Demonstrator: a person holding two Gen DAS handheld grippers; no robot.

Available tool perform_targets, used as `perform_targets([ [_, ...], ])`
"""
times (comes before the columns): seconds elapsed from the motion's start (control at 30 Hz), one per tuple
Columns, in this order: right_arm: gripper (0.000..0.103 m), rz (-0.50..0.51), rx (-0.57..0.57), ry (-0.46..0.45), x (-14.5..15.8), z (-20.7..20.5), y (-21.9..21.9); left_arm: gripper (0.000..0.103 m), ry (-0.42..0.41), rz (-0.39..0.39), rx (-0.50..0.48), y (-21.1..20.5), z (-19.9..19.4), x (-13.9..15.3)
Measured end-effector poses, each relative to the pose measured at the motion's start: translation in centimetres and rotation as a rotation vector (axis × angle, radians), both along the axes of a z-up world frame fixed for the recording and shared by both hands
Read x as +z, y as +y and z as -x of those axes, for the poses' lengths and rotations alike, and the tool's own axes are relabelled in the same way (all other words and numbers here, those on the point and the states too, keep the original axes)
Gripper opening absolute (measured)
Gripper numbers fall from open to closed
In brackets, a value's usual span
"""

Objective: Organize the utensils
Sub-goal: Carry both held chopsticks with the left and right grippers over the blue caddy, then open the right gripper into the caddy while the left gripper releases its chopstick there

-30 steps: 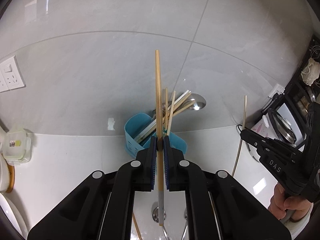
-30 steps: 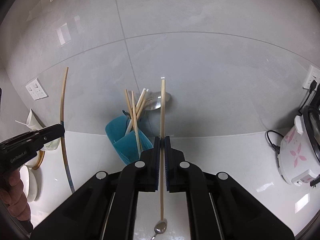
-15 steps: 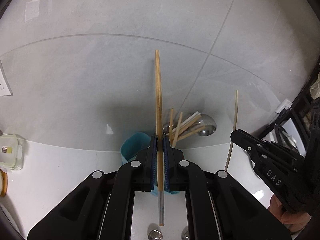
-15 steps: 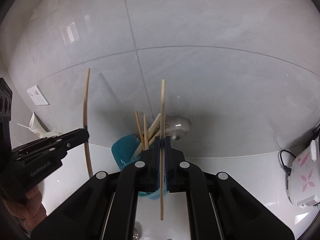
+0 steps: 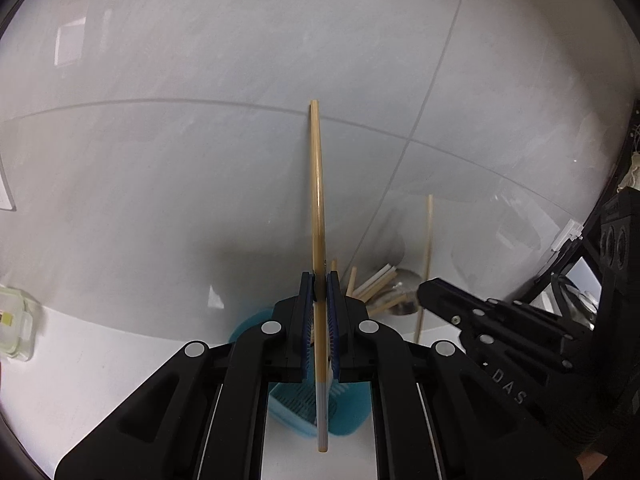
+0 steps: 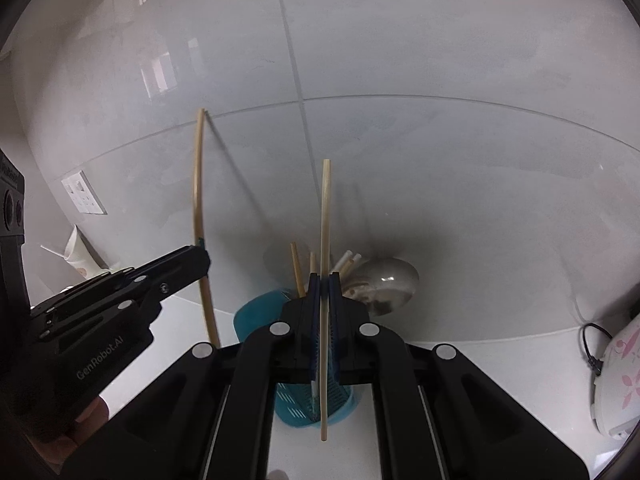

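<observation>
Low in the centre of both views, the blue utensil holder [image 5: 298, 408] now sits right beneath your fingers, where a second ago it stood further up the frame, clear of them. Your left hand-held gripper [image 5: 320, 312] is clamped on a darker bamboo chopstick [image 5: 317, 200], upright, its grey ridged tip showing at the bottom over the holder's slotted floor. Your right hand-held gripper [image 6: 324, 316] is pinched on a paler chopstick [image 6: 325, 220], also upright, with its lower end hanging in front of the holder [image 6: 256, 316]. Both wall views have tilted: the socket plate [image 6: 83, 192] has slid towards the left middle of the right view, and the rice cooker [image 6: 618, 380] is now cut off at the lower right edge. Just right of centre, the chopsticks already standing in the holder [image 5: 376, 284] and the steel ladle [image 6: 390, 284] poke up beside your fingers, closer than before. On the white bench [image 5: 100, 352], the lidded food box [image 5: 14, 328] has drifted to the left edge.
</observation>
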State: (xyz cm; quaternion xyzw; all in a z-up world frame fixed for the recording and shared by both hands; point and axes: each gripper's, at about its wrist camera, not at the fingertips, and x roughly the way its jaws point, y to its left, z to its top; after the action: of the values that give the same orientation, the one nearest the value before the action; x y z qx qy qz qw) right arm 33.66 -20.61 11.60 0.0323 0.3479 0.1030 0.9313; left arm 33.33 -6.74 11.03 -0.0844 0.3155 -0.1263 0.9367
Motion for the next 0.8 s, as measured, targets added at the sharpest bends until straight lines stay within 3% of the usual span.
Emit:
perform_targets([
  [0.17,0.004,-0.006,0.009,-0.044,-1.0,-0.4,0.7,0.007,-0.057,0.015,0.025,0.1,-0.1,-0.8],
  [0.37,0.004,0.0,0.029,-0.07,-2.7,-0.9,1.5,0.007,-0.07,0.009,0.041,0.0,-0.5,-2.2],
  [0.8,0.004,-0.01,0.028,-0.042,-4.8,-2.1,2.0,0.007,-0.008,-0.026,0.046,-0.8,-1.7,-4.9],
])
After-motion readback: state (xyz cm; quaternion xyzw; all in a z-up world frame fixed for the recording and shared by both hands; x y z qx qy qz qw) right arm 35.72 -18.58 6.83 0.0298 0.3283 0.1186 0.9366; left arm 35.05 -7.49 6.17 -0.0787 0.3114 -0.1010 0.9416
